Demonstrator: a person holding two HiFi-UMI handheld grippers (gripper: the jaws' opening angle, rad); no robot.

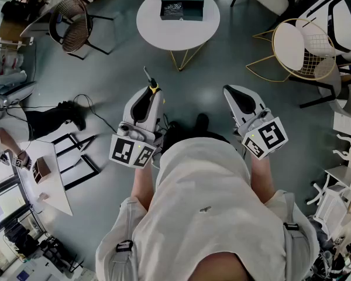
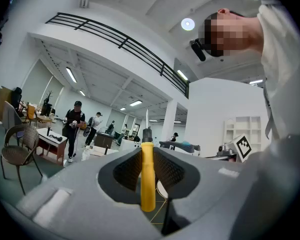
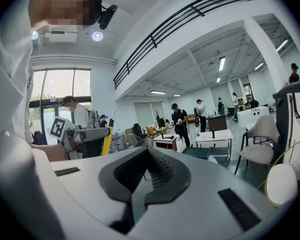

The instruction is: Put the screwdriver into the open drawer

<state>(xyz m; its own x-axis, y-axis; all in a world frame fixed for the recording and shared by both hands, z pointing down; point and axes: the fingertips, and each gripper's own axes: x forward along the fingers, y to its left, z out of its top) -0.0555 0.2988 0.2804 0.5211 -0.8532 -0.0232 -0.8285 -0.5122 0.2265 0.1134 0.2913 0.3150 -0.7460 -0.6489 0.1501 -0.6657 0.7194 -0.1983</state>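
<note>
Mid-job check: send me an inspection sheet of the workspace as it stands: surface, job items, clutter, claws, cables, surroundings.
Surface: round white table ahead of the person, standing on a grey floor.
Job's things: screwdriver, yellow handle, gripped in the left claw with its shaft pointing ahead; dark green drawer unit on the table, apart from both claws. Cannot tell from here how far its drawer is open.
Clutter: nothing seen on the table besides the drawer unit.
Grippers: left claw shut on the screwdriver; right claw shut, nothing between its jaws.
Cables: black cables on the floor to the left.
Surroundings: wire chair left, gold-framed chair right, people far off.
</note>
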